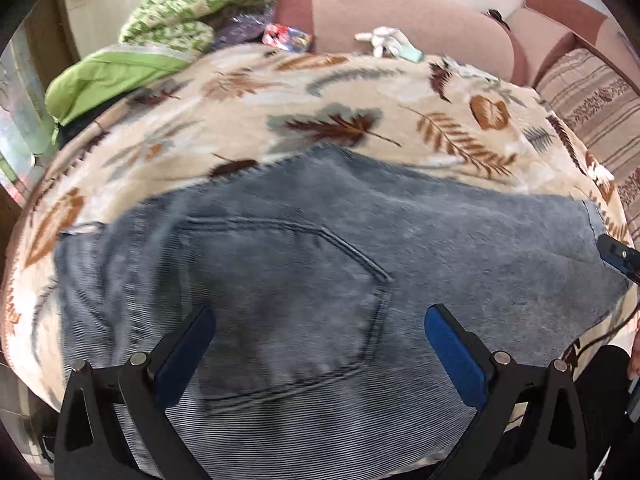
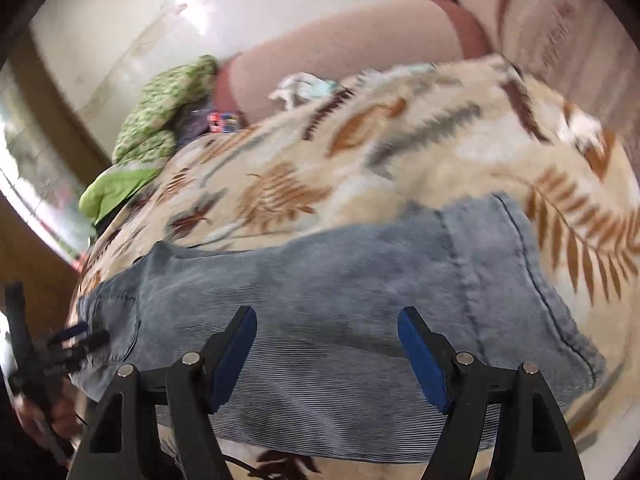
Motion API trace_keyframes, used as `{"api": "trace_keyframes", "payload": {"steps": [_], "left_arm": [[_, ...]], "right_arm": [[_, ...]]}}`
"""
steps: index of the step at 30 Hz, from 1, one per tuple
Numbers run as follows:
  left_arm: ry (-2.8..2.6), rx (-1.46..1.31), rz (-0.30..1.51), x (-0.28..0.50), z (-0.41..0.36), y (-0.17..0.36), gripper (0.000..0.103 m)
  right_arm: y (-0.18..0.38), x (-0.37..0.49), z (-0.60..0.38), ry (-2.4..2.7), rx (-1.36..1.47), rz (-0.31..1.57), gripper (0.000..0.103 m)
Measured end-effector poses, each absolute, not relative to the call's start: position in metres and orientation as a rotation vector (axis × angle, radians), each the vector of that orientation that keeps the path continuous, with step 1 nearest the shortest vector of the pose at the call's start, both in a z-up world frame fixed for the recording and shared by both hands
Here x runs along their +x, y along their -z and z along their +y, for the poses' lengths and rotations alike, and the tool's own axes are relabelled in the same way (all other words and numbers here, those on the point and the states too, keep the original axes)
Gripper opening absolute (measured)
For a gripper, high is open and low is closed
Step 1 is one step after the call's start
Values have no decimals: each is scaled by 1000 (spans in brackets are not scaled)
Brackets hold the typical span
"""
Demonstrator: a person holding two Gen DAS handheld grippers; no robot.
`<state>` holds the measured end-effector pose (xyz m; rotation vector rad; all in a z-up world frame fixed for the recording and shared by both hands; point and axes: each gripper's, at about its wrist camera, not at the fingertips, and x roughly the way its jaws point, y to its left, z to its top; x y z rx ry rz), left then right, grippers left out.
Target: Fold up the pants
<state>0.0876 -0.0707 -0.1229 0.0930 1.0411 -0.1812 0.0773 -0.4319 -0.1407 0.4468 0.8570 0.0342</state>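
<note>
Pants (image 1: 320,280), blue-grey corduroy and seemingly folded into a thick block with a back pocket up, lie on the leaf-print blanket (image 1: 360,96) of a bed, below the left tool (image 1: 320,332) and the right tool (image 2: 328,332), both spread wide with nothing between the pads. Risk as I judge it: a pinch at the near edge could catch only the top layer or snag the fleecy blanket, so the block peels open or drags askew. Pink bolsters (image 1: 400,16), a green pillow (image 1: 108,76) and a pale wall (image 2: 140,20) ring the bed
</note>
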Motion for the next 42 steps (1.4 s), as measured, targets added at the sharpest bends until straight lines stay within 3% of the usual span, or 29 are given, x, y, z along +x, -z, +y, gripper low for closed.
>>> {"api": "trace_keyframes", "payload": {"steps": [5,13,26,42], "left_arm": [[157,180,1116,90,-86,152,103],[160,216,1070,83,-88,145,103],[82,244,831,68,-70,77,103],[83,270,777,59,-86,57,103]], "right_arm": [[162,82,-450,15,499,951,75],[169,87,-435,79,395,970,76],[139,44,-425,-17,457,664,76],[139,39,-427,-71,501,589,76]]}}
